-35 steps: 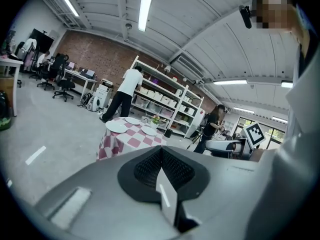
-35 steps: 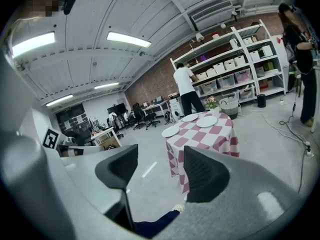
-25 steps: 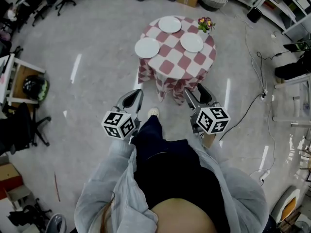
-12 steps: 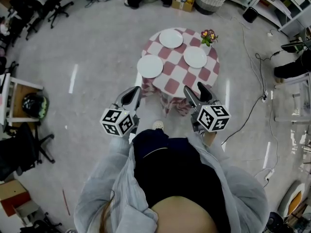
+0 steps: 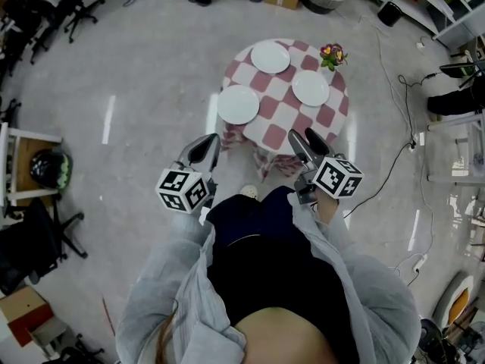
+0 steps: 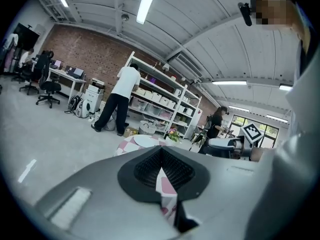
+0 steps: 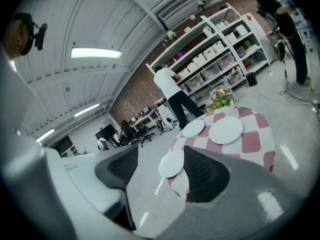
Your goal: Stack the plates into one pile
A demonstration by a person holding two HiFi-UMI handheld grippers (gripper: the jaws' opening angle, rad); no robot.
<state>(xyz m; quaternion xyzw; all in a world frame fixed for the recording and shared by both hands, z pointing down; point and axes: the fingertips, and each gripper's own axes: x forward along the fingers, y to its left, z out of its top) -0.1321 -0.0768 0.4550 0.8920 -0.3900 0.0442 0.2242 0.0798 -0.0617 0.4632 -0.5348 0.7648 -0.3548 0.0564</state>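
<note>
Plates (image 5: 270, 56): three, lying apart on the checked table (image 5: 282, 117)
Left gripper (image 5: 205, 145): jaws together, empty
Right gripper (image 5: 305, 139): jaws apart, empty
Advice: step closer, then clamp the near plate (image 5: 238, 104) by its rim, kept level

No legible text — anywhere.

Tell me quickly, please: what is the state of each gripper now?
Left gripper: jaws closed, nothing between them.
Right gripper: jaws open, holding nothing.
</note>
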